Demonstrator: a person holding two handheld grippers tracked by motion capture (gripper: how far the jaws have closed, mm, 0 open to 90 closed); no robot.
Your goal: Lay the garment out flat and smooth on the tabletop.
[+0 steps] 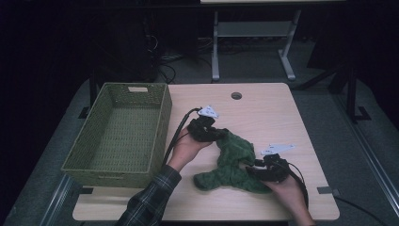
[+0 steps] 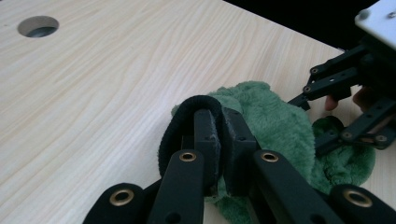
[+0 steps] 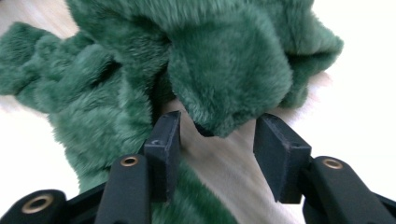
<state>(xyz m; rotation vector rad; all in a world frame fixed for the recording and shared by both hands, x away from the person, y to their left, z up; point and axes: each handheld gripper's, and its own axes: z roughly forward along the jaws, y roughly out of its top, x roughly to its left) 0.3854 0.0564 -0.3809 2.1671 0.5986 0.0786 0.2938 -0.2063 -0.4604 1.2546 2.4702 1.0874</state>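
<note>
On the counter [image 1: 263, 108], high view: green fuzzy garment [image 1: 233, 162] is lying crumpled between both hands, wicker basket [image 1: 117, 132] sitting empty at the left edge. Left tongs [image 1: 217, 134] are biting the garment's upper end, right tongs [image 1: 251, 170] working at its lower right side.

Left gripper view: left tongs [image 2: 219, 123] are clenched on the black cuff band [image 2: 180, 119] with green pile [image 2: 275, 116] right behind. Grip looks solid; I'd be keeping it pinched and lifting slowly.

Right gripper view: right tongs [image 3: 215, 140] are standing parted, a fold of garment [image 3: 224, 70] hanging just above the gap, not pinched. Probably pushing deeper before closing, so the pads are catching fabric, not just fluff.
</note>
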